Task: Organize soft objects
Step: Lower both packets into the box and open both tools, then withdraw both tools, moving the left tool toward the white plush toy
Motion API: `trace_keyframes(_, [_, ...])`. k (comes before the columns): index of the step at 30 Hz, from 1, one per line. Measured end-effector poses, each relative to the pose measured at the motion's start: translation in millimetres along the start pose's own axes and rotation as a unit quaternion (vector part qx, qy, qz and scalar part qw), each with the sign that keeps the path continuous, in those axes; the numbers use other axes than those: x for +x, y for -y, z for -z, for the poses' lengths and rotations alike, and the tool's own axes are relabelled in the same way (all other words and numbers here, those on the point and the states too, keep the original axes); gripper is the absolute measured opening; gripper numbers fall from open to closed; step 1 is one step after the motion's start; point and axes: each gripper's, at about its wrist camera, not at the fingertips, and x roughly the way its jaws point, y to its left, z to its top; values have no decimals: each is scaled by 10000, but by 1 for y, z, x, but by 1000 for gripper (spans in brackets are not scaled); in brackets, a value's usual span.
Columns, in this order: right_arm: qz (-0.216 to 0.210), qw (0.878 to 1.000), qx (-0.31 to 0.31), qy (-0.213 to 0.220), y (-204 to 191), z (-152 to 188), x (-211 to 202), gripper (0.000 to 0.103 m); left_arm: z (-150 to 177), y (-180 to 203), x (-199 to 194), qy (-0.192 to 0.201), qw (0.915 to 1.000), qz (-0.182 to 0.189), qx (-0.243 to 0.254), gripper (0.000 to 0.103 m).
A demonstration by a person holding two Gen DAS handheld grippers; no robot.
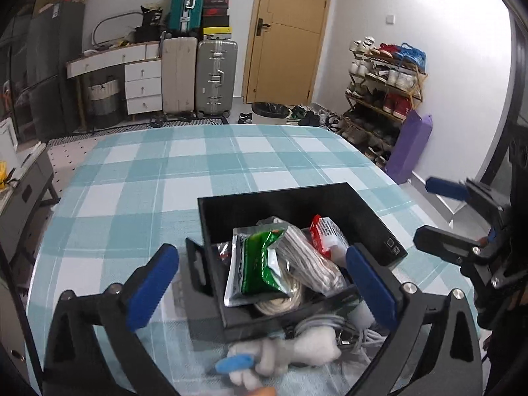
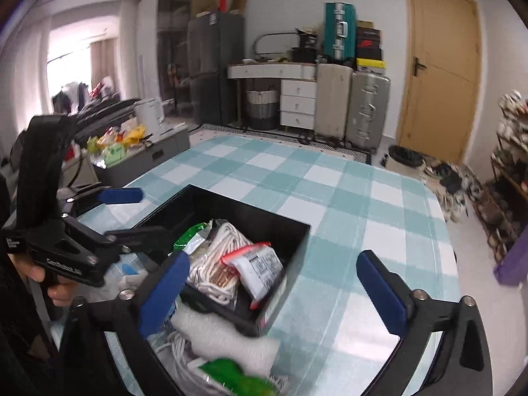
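The big table (image 1: 204,171) fills the scene, draped in its teal and white checked cloth. On it, toward the near edge, sits the black box (image 1: 290,204), open at the top and already well stocked. Inside, a silver and green pouch (image 1: 260,264) leans up against a bundle of white rope (image 2: 227,241), and a red and white packet (image 2: 257,267) lies beside them at the right-hand side. In front of the box, on the cloth, there's a loose heap: a white plush toy (image 1: 297,349) with a blue piece on it, grey and white cables (image 1: 333,326) tangled just behind it, and another green packet (image 2: 231,378), blurred, right at the near edge. The left gripper (image 1: 260,283) hangs over the box's near wall, its blue pads spread wide with nothing pinched between them. The right gripper (image 2: 277,288) is likewise splayed fully apart above the box's right corner, gripping nothing.
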Motion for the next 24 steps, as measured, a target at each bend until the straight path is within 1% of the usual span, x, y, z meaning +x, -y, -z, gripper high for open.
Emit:
trace_keyframes(7, [-112, 9988, 458, -139, 8, 23, -18, 103, 18, -1, -9, -71, 9996, -259, 13, 103])
trace_keyframes(9, [-124, 9984, 553, -71, 8, 30, -23, 103, 25, -1, -10, -95, 9996, -261, -6, 103])
trace_keyframes(11, [-217, 9976, 647, -120, 7, 37, -22, 103, 30, -1, -11, -104, 9996, -278, 21, 103])
trace_keyframes(15, [-305, 9970, 640, -304, 3, 44, -16, 103, 39, 0, -11, -46, 9993, -366, 110, 103])
trace_keyframes(18, [-334, 9969, 598, -395, -1, 48, -9, 103, 42, -2, -12, -41, 9992, -397, 62, 103])
trace_keyframes(21, [-299, 9970, 527, -488, -5, 51, -5, 103, 45, -3, -14, 27, 9994, -352, 17, 103])
trace_keyframes(24, [-275, 9969, 493, -542, -7, 52, -1, 103, 50, -4, -13, -77, 9995, -296, 13, 103])
